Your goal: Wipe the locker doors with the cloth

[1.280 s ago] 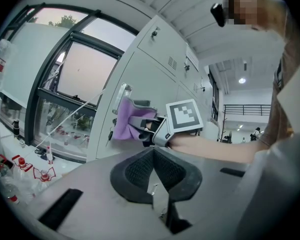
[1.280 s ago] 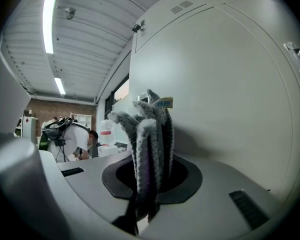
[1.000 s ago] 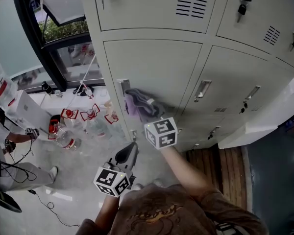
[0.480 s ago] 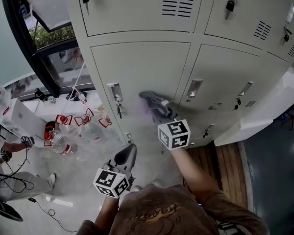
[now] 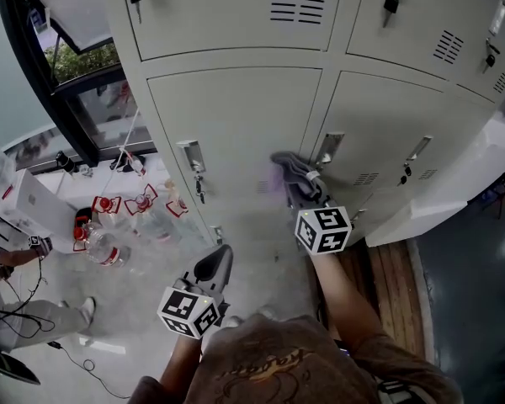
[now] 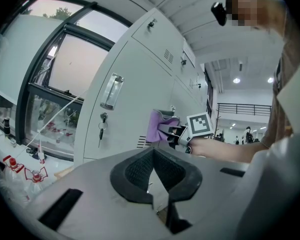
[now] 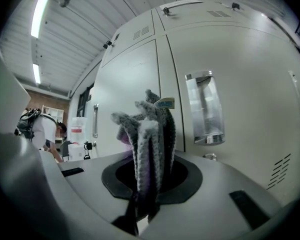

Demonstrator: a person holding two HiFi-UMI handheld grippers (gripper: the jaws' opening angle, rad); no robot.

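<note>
The right gripper (image 5: 303, 196), clamped on the bunched cloth (image 5: 288, 168) at the locker door (image 5: 236, 116) edge, risks snagging the adjacent recessed handle (image 5: 329, 147); the left gripper (image 5: 215, 266) hangs closed, empty.

The right gripper (image 5: 301, 194) is held forward and up on a bare, outstretched right forearm (image 5: 341, 289). Its jaws are clamped on a bunched cloth (image 7: 149, 134) that stands up between them. The left gripper (image 5: 217, 266) hangs lower and nearer the torso on a left arm (image 5: 178, 362) bent in close, pointing forward with its jaw tips pressed together and nothing between them.
</note>
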